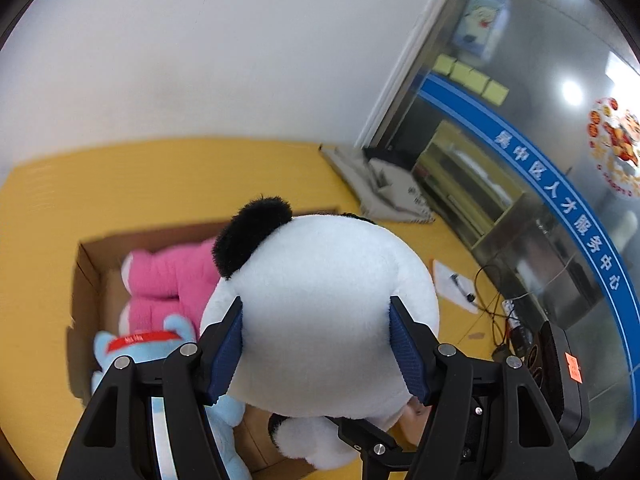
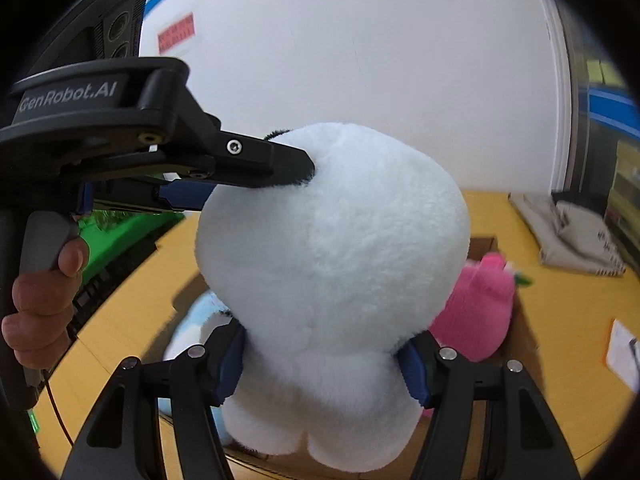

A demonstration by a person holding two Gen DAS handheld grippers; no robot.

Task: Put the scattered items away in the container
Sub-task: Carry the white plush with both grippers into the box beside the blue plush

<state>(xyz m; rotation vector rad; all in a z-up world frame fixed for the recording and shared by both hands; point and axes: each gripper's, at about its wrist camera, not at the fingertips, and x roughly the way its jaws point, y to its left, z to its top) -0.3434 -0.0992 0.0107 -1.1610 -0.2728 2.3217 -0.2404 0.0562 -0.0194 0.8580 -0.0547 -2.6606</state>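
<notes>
We hold the white panda plush (image 1: 320, 312) above the open cardboard box (image 1: 86, 276) on the yellow table (image 1: 160, 176). Left gripper (image 1: 316, 344) clamps its head, right gripper (image 2: 322, 368) clamps its neck, pads pressed into fur. Pink plush (image 1: 172, 276) and blue plush (image 1: 140, 344) lie in the box.

The panda (image 1: 320, 312) is soft, matt plush – white pile with a fuzzier black ear (image 1: 252, 232). Behind it, the box (image 1: 86, 280) is plain brown cardboard; the pink toy (image 1: 172, 280) inside is nubby fleece. Gripper pads (image 1: 224, 356) look like ribbed blue fabric on matt black plastic.
</notes>
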